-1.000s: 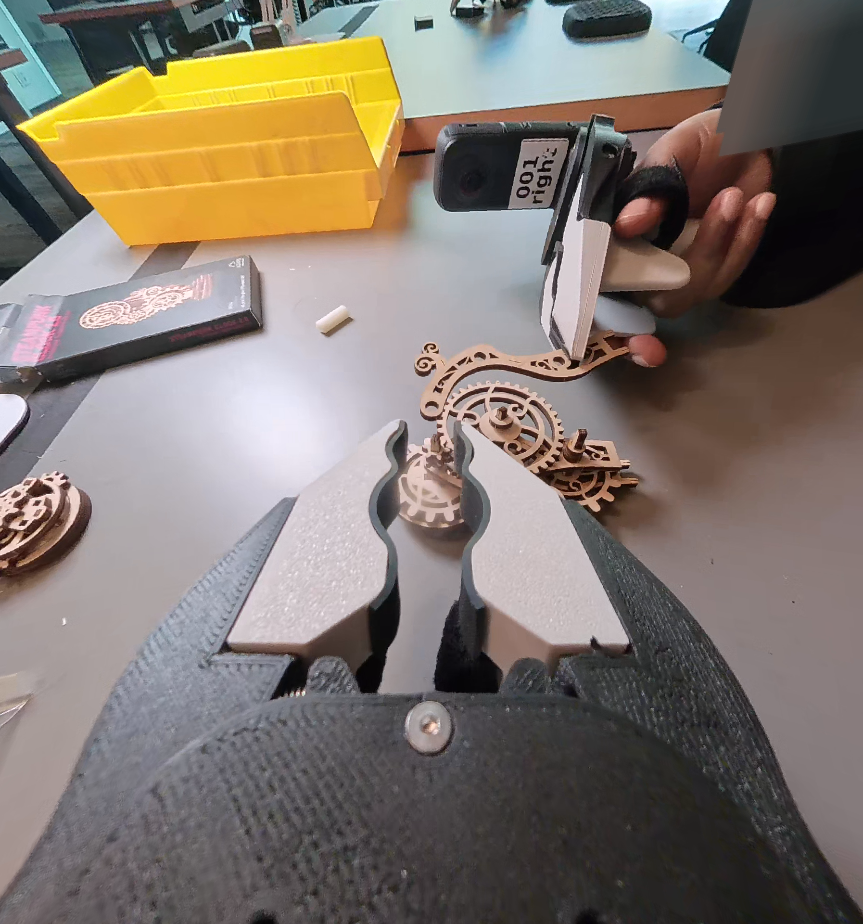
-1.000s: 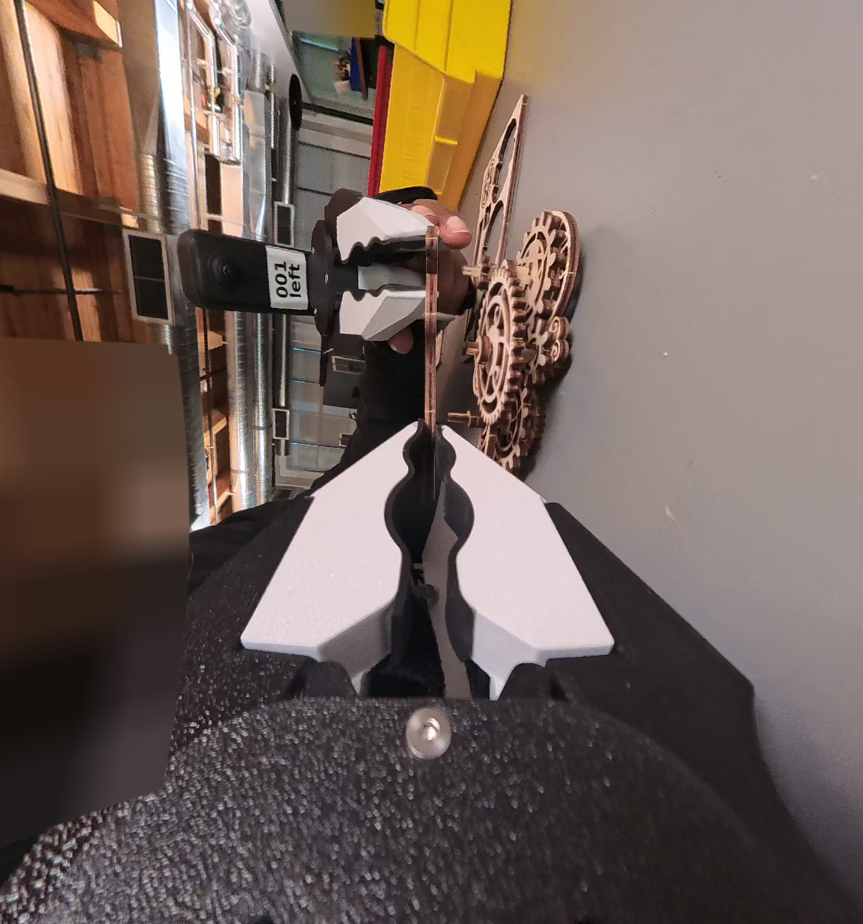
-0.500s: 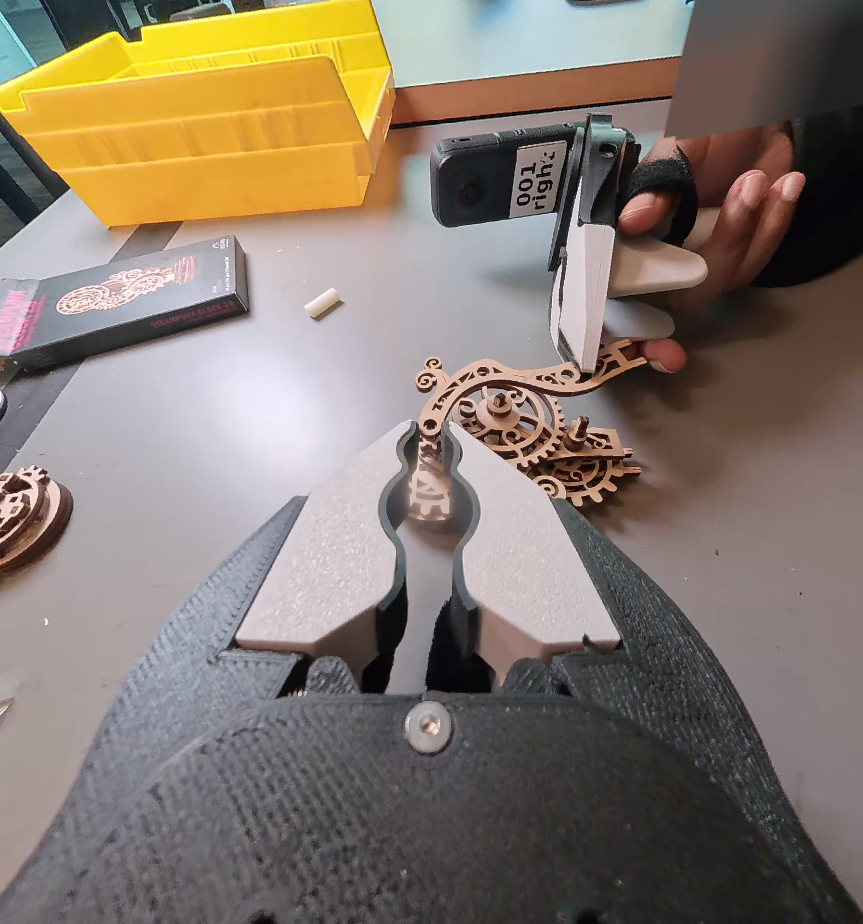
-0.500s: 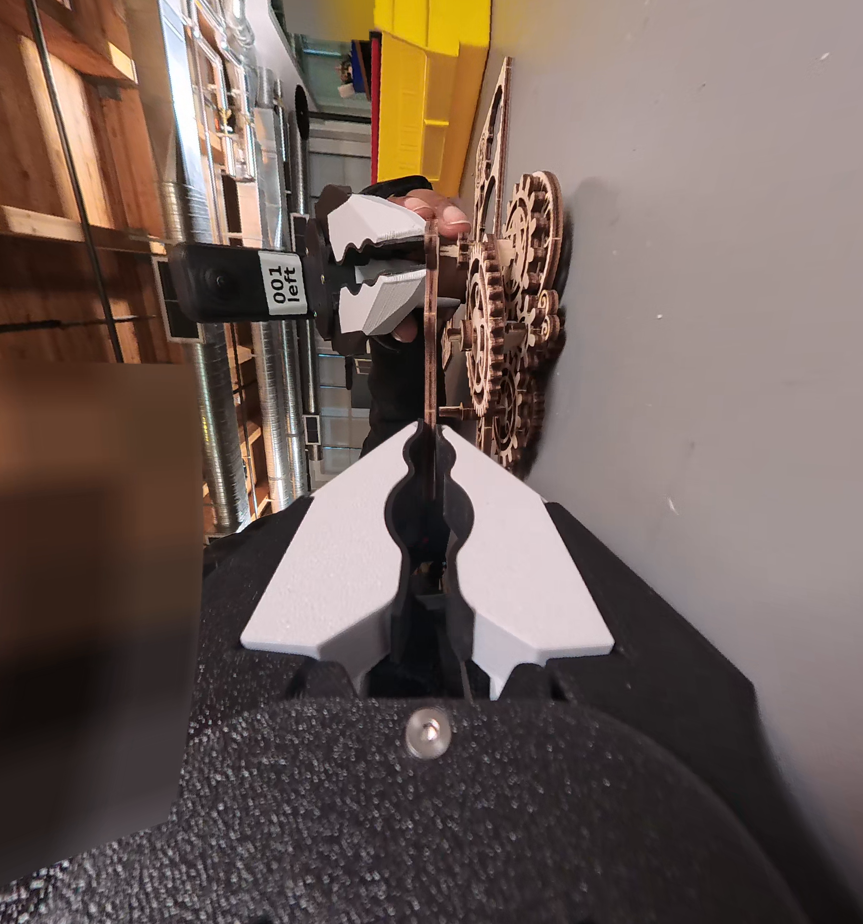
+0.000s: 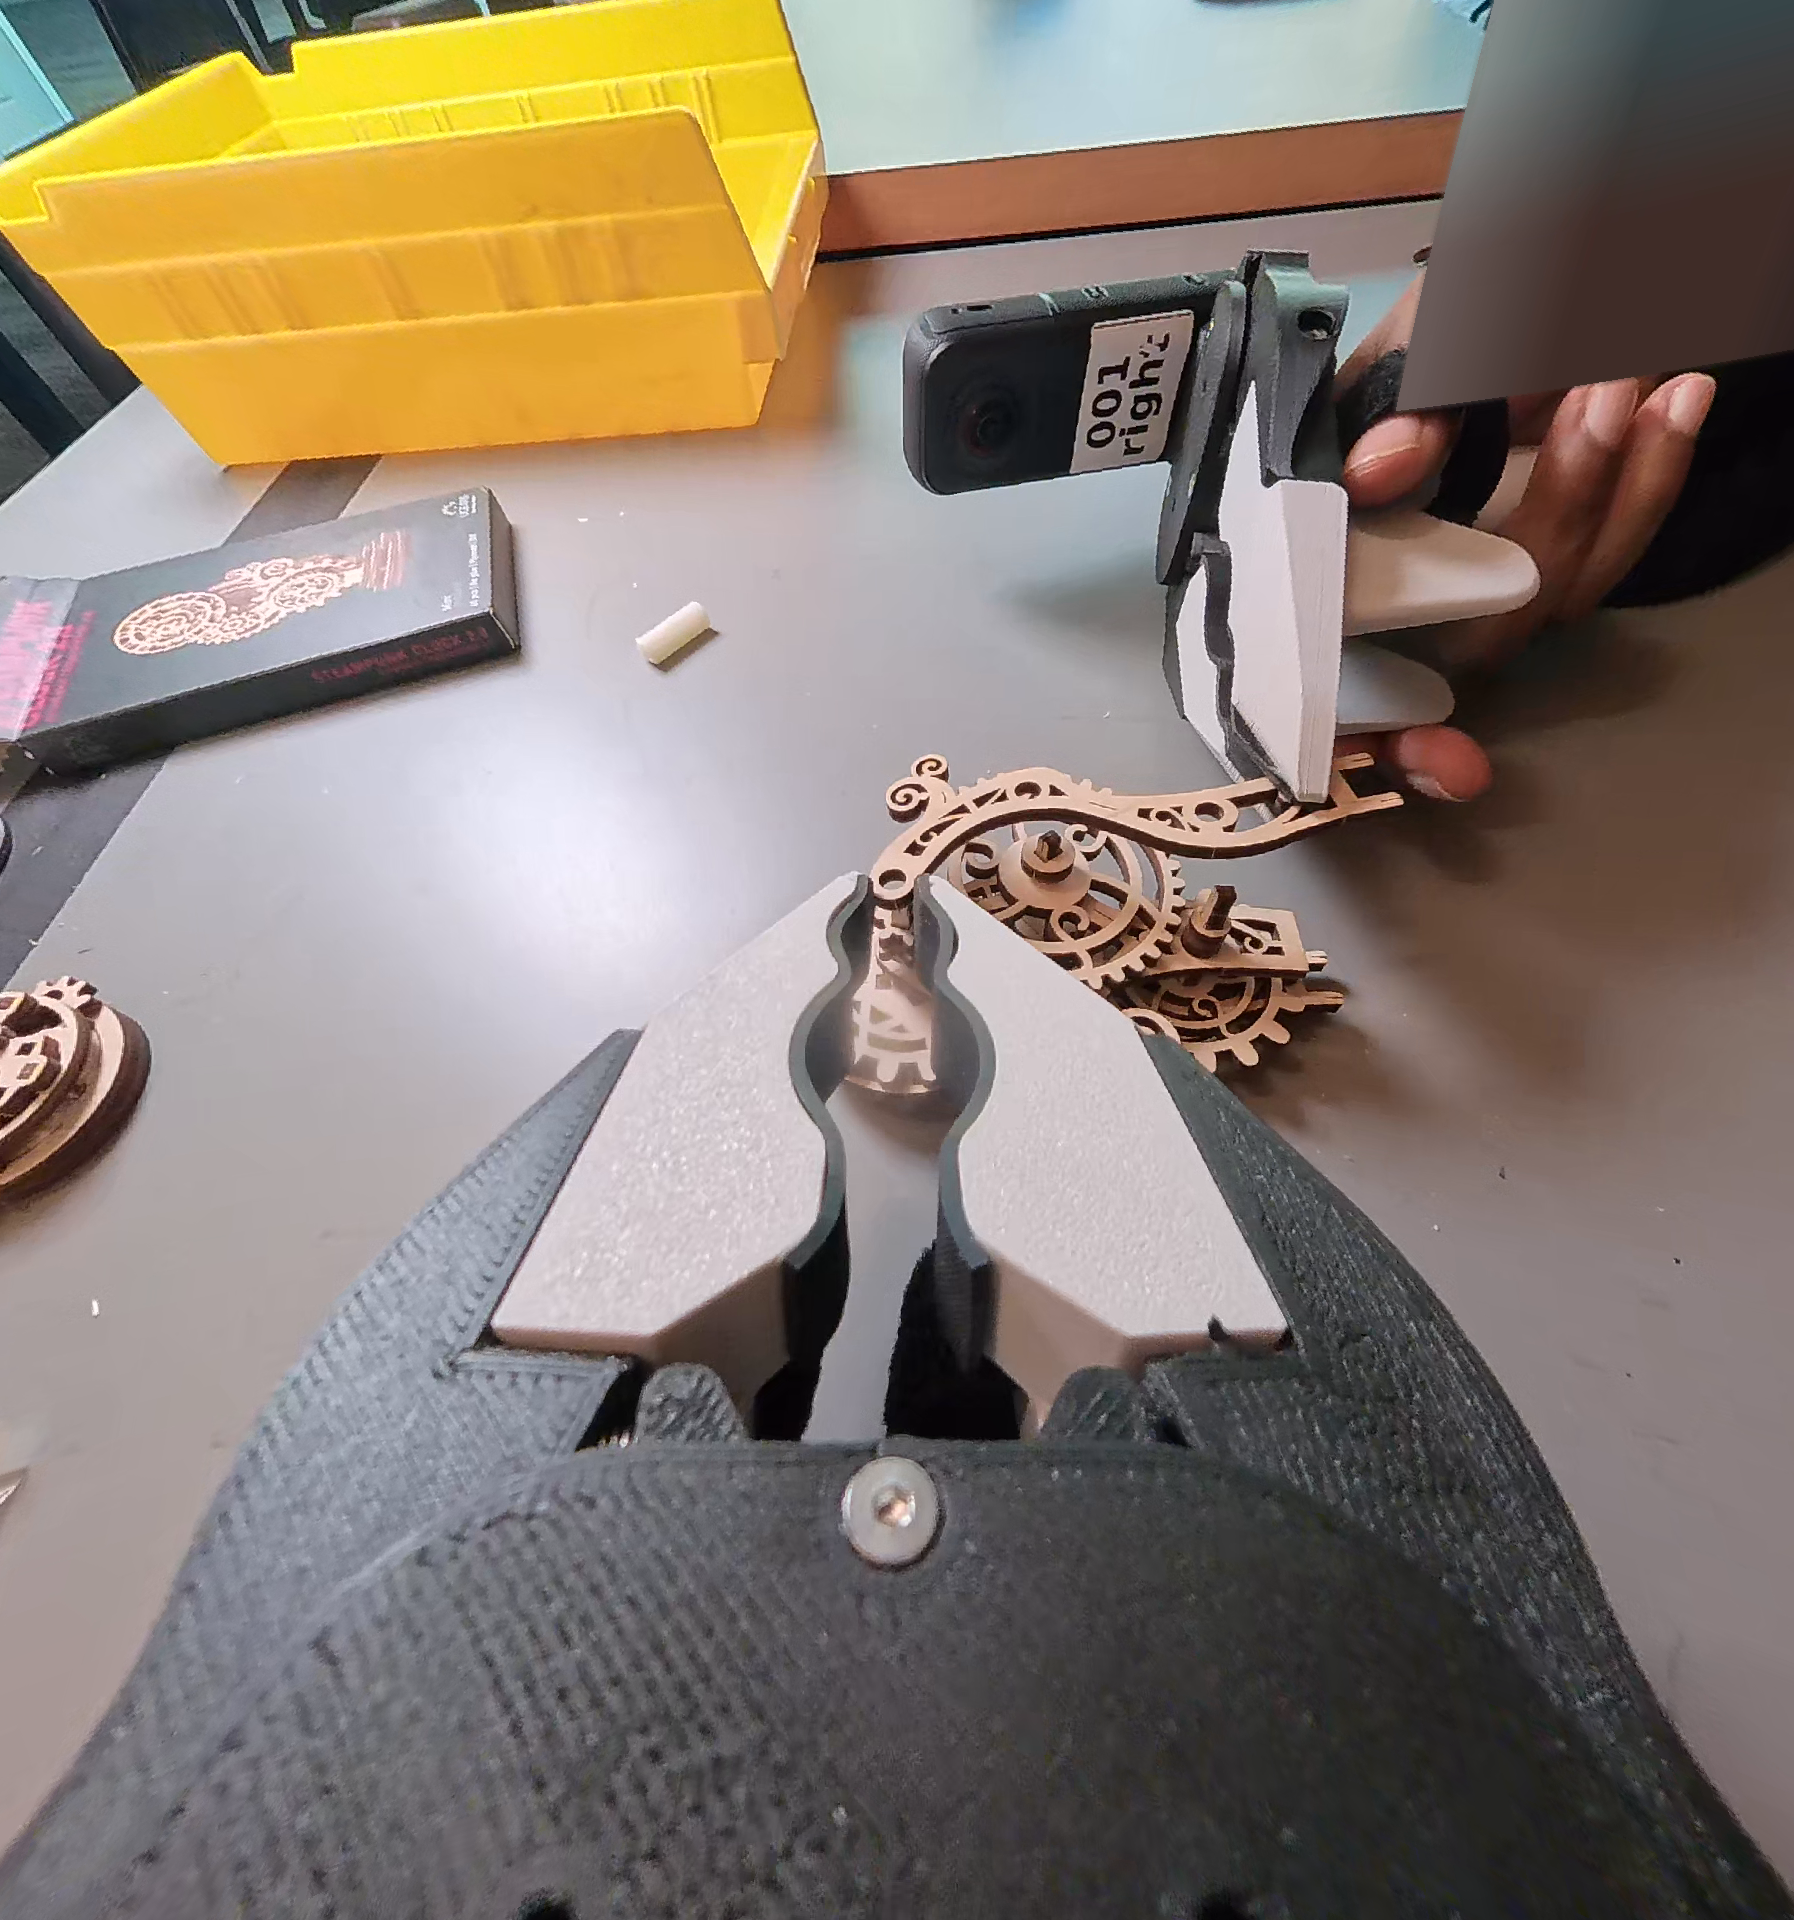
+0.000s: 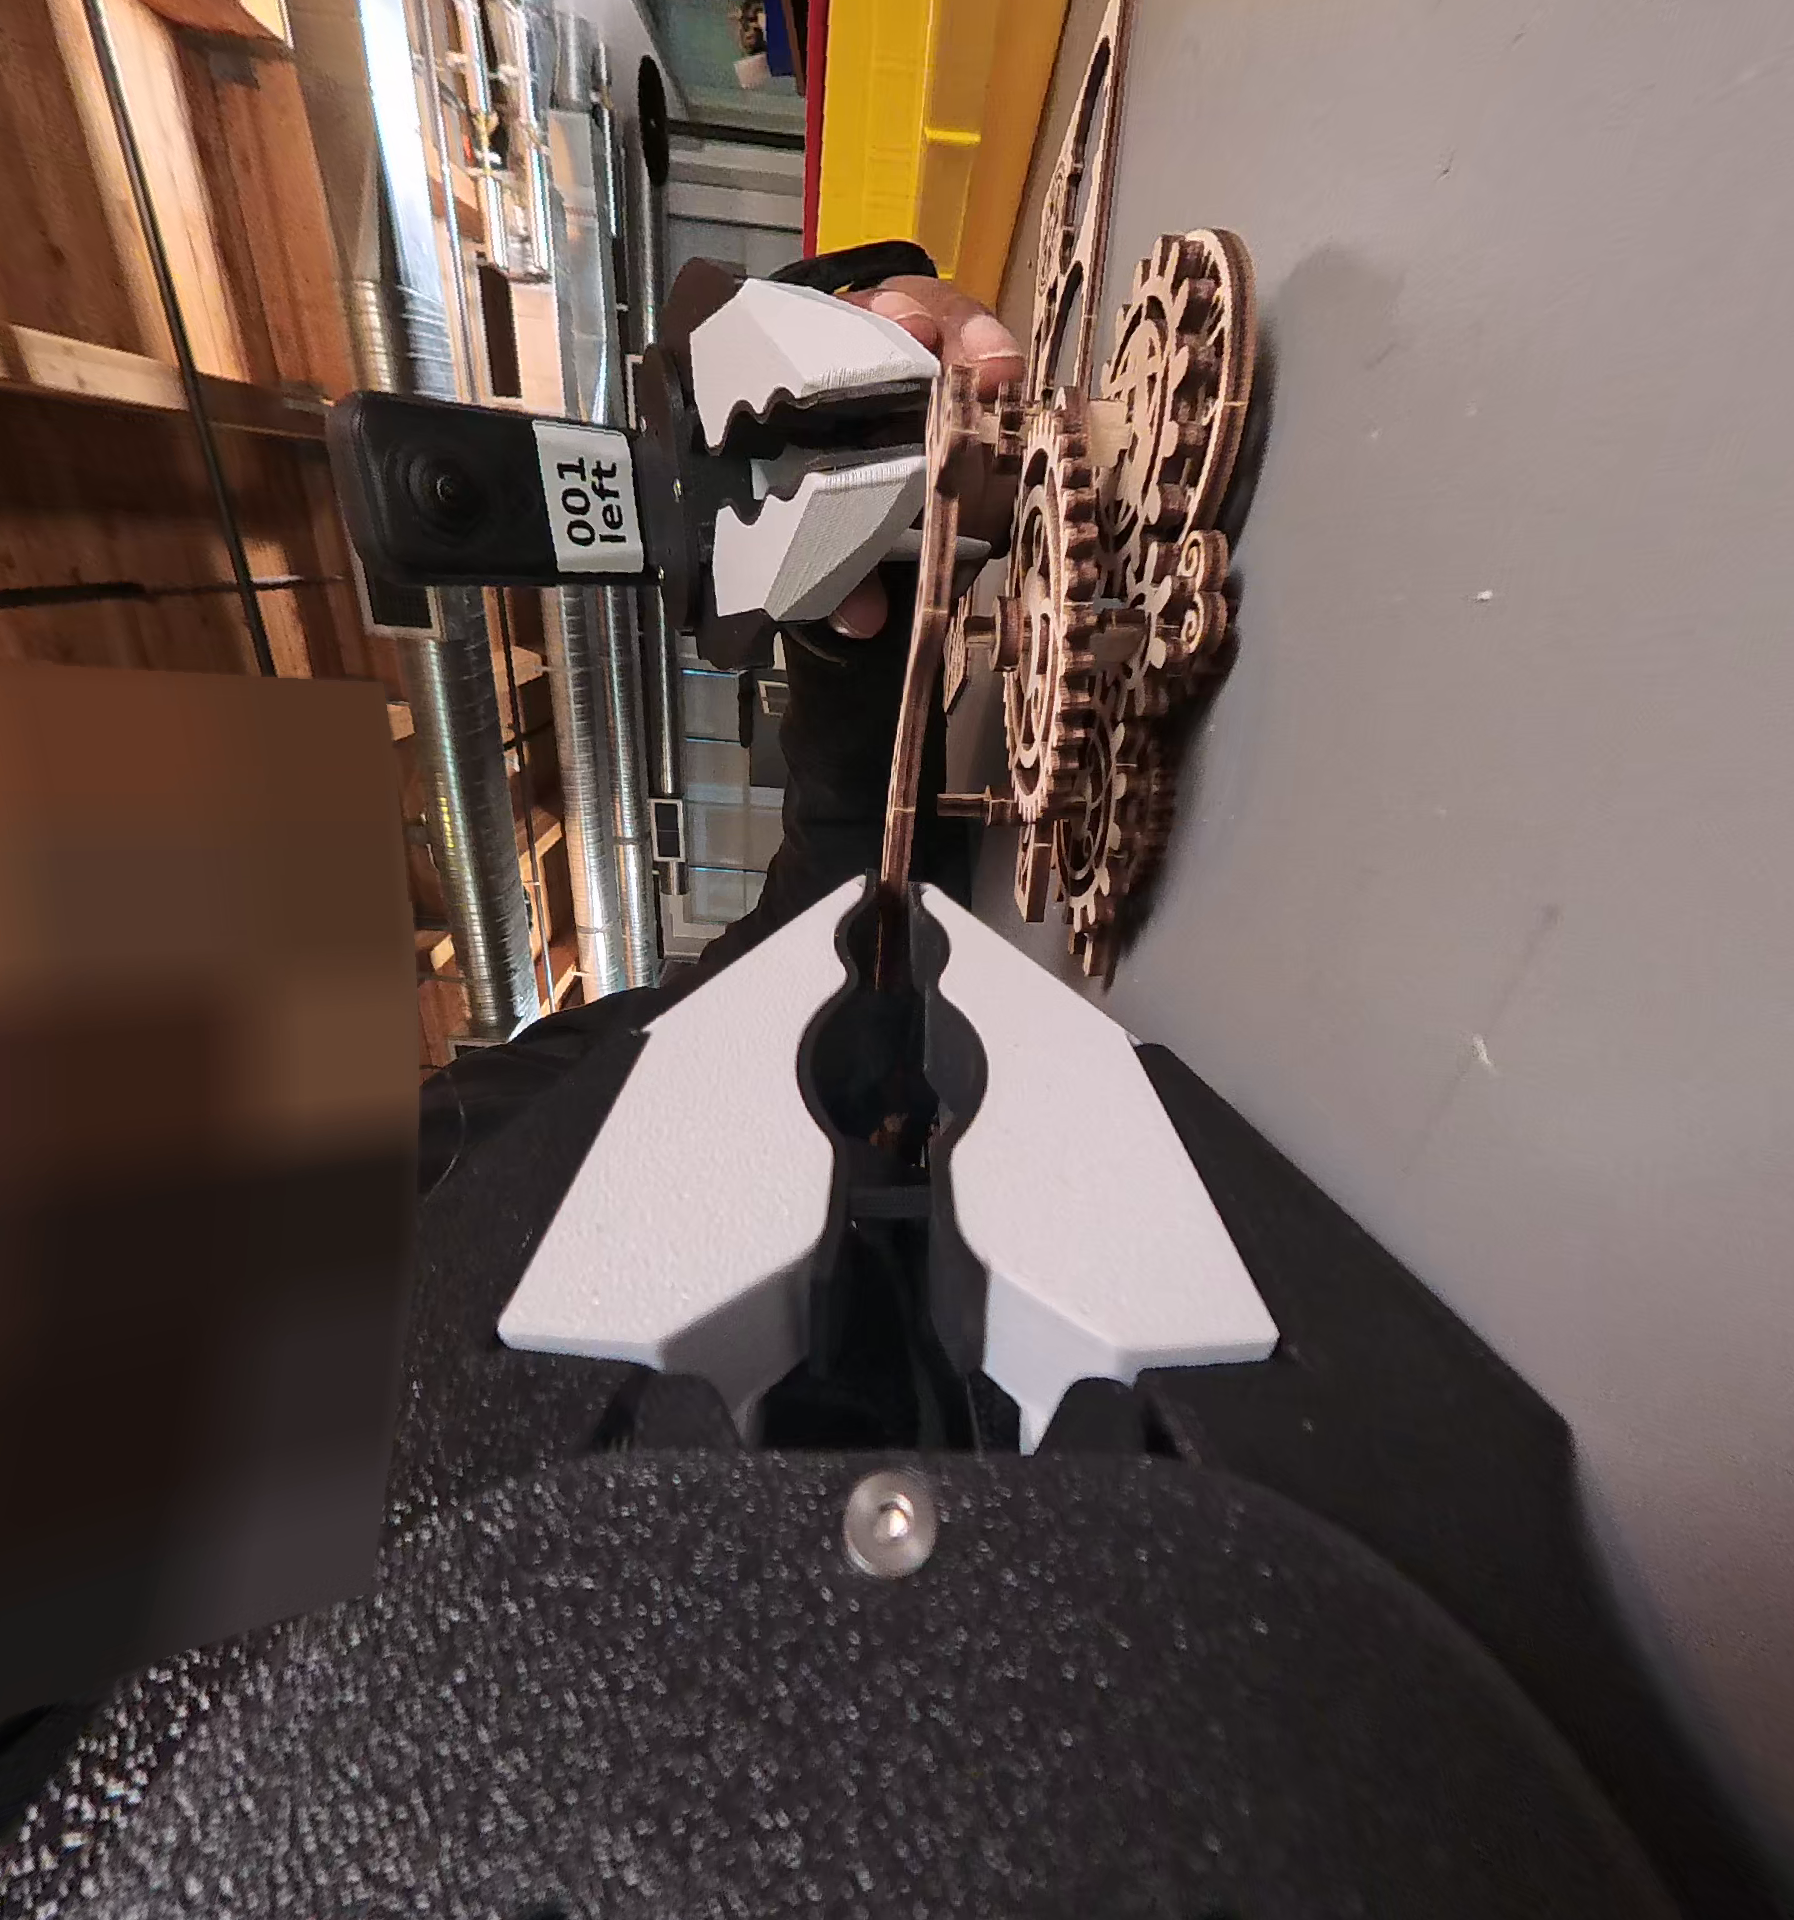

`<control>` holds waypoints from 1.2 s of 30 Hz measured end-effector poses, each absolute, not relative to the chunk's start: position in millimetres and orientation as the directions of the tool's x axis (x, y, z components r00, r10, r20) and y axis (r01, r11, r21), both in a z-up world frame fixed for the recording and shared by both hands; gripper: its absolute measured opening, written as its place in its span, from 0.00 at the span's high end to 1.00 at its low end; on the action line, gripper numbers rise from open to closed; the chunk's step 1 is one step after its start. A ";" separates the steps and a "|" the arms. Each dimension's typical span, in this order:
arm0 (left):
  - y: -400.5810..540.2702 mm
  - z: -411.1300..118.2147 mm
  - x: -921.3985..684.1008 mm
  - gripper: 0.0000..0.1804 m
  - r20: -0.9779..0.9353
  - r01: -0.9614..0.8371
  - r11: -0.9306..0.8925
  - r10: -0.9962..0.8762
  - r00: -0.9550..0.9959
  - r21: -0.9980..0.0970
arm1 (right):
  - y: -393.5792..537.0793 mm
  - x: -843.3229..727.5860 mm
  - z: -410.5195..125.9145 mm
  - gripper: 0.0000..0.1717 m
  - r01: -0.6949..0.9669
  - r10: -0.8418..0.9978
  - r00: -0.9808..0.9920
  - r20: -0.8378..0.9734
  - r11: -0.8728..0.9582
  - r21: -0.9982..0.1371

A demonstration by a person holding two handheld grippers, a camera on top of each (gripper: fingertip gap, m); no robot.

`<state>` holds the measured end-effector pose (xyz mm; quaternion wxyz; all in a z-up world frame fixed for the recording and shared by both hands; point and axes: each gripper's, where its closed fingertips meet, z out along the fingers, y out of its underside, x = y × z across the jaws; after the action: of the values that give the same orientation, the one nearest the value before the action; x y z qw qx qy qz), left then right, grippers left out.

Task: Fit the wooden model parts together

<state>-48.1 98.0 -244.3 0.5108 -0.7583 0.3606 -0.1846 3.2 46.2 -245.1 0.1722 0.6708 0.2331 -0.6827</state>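
Grey tabletop, seemingly open around gear assembly.

A yellow bin sits at the far side of the grey counter. Nearer lies a black box, with a small white peg just beside it. Beyond stand metal ducts and timber walls.

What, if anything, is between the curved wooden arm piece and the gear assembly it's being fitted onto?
Nothing foreign shows between them. The curved arm, pinched at one end by the right gripper and at the other by the left gripper, sits just above the gear assembly; only the assembly's own upright pegs rise into that gap.
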 end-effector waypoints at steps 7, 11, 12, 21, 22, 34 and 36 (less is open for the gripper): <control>96.5 -245.4 -47.8 0.97 -0.080 -0.358 -0.224 -0.741 0.666 -0.906 | 41.1 4.0 -246.0 0.98 0.570 0.095 -0.045 -0.995 -0.815 -0.103; 95.9 -248.0 -45.6 0.97 -0.083 -0.371 -0.229 -0.746 0.661 -0.900 | 38.2 4.3 -246.3 0.98 0.580 0.101 -0.045 -0.994 -0.807 -0.108; 95.9 -248.1 -45.6 0.97 -0.083 -0.371 -0.229 -0.746 0.661 -0.900 | 38.0 4.4 -246.5 0.98 0.581 0.102 -0.046 -0.994 -0.806 -0.110; 95.3 -250.1 -47.9 0.97 -0.077 -0.373 -0.241 -0.744 0.664 -0.896 | 33.8 11.9 -250.1 0.84 0.644 0.325 -0.076 -0.943 -0.706 -0.295; 95.3 -250.2 -47.9 0.97 -0.078 -0.374 -0.240 -0.744 0.664 -0.896 | 33.7 12.7 -249.6 0.83 0.649 0.336 -0.082 -0.938 -0.696 -0.306; 95.1 -243.1 -51.7 0.95 -0.064 -0.344 -0.239 -0.733 0.677 -0.908 | 46.2 18.4 -250.9 0.88 0.649 0.497 -0.113 -0.861 -0.619 -0.443; 95.9 -245.7 -51.5 0.94 -0.059 -0.346 -0.248 -0.732 0.678 -0.905 | 42.1 17.3 -253.2 0.90 0.657 0.494 -0.112 -0.862 -0.614 -0.438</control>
<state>-51.5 95.9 -245.7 0.5022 -0.7662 0.3518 -0.1923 17.3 42.1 -253.2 0.0671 0.6628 0.4340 -0.6065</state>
